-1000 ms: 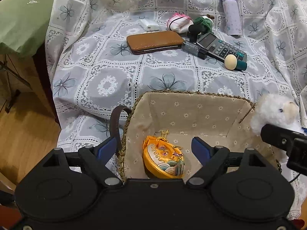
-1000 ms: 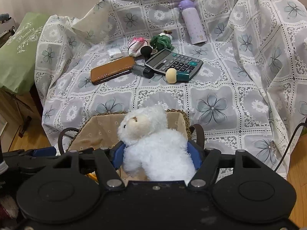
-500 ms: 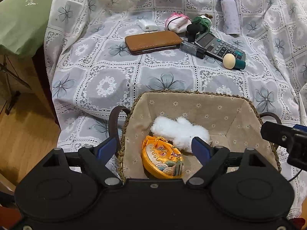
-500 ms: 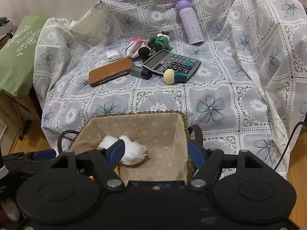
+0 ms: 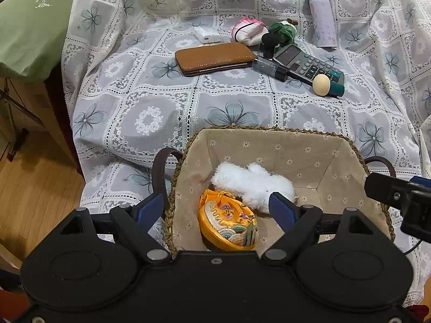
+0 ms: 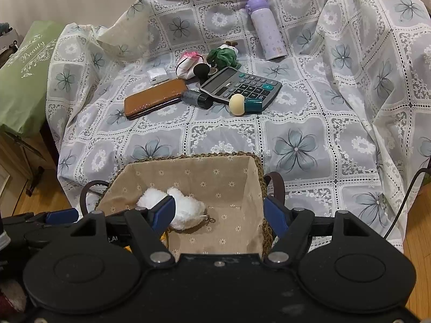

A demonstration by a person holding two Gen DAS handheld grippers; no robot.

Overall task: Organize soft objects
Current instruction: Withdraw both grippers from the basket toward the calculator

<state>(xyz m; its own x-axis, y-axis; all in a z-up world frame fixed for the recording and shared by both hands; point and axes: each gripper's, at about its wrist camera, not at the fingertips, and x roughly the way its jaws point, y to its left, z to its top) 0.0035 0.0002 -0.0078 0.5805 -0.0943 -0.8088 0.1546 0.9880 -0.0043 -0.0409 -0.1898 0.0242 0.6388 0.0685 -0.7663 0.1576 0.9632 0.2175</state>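
Note:
A woven basket (image 5: pixel 272 130) (image 6: pixel 188 157) with beige floral lining stands at the near edge of the covered seat. Inside it lie a white plush toy (image 5: pixel 253 183) (image 6: pixel 186 210) and an embroidered orange pouch (image 5: pixel 229 223). My left gripper (image 5: pixel 216 207) hangs open over the basket's left side, nothing between its blue pads. My right gripper (image 6: pixel 218 212) is open above the basket, empty, with the plush lying below its left finger. Farther back lie a pink-and-white soft bundle (image 5: pixel 249 29) (image 6: pixel 188 62) and a green plush (image 5: pixel 282 31) (image 6: pixel 223 55).
On the lace cover (image 5: pixel 150 118) also lie a brown wallet (image 5: pixel 215 59), a calculator (image 5: pixel 309 64), a small dark tube (image 5: pixel 269 67), a beige-tipped teal stick (image 5: pixel 327 86), a lilac bottle (image 5: pixel 322 18) and a small white box (image 5: pixel 207 36). A green bag (image 5: pixel 32 21) and wooden floor are at left.
The white plush was in my right gripper above the basket's right rim; it has been let go and now lies inside the basket beside the orange pouch. Both grippers have stayed in place.

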